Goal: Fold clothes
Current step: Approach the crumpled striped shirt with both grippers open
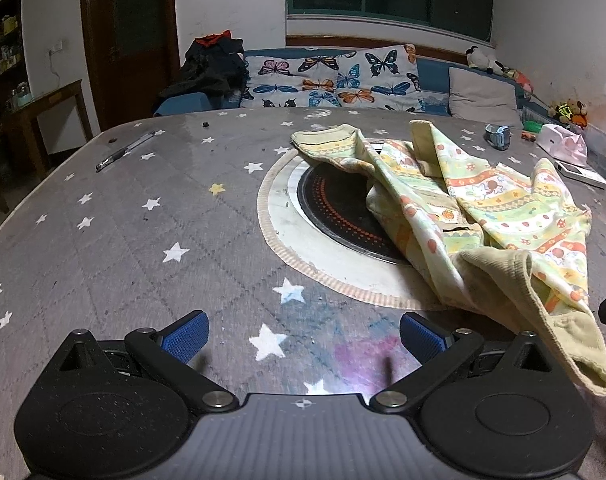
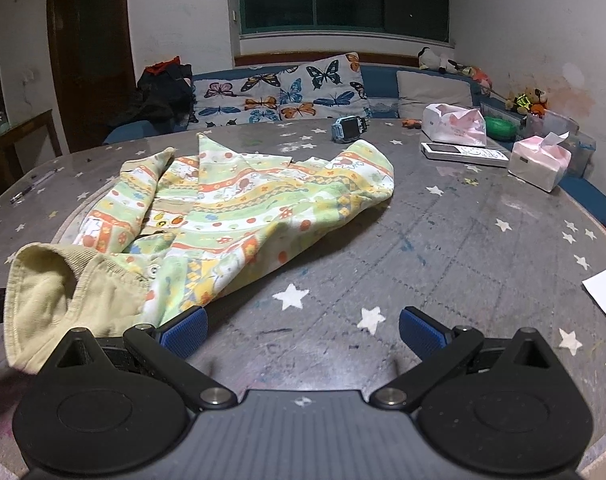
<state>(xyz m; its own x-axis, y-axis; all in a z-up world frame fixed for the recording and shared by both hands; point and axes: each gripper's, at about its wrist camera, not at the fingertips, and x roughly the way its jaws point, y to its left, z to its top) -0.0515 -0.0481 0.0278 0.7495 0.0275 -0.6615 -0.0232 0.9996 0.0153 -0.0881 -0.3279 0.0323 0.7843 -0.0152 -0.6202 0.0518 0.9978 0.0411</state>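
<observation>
The patterned garment (image 2: 239, 200) lies crumpled on the star-print table (image 2: 463, 248), partly over the round burner (image 1: 335, 216). The left gripper (image 1: 303, 338) and right gripper (image 2: 301, 332) both stand spread wide, holding nothing

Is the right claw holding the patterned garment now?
No. In the right wrist view, the right claw is open over the bare table, and the patterned garment lies loose beside its left finger.

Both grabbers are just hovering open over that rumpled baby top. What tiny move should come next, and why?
Probably close the right hand-held gripper on the beige ribbed cuff beside its finger: the crumpled pastel-striped child's garment needs spreading flat before folding, and both hand-held grippers, including the left, hold nothing.
</observation>
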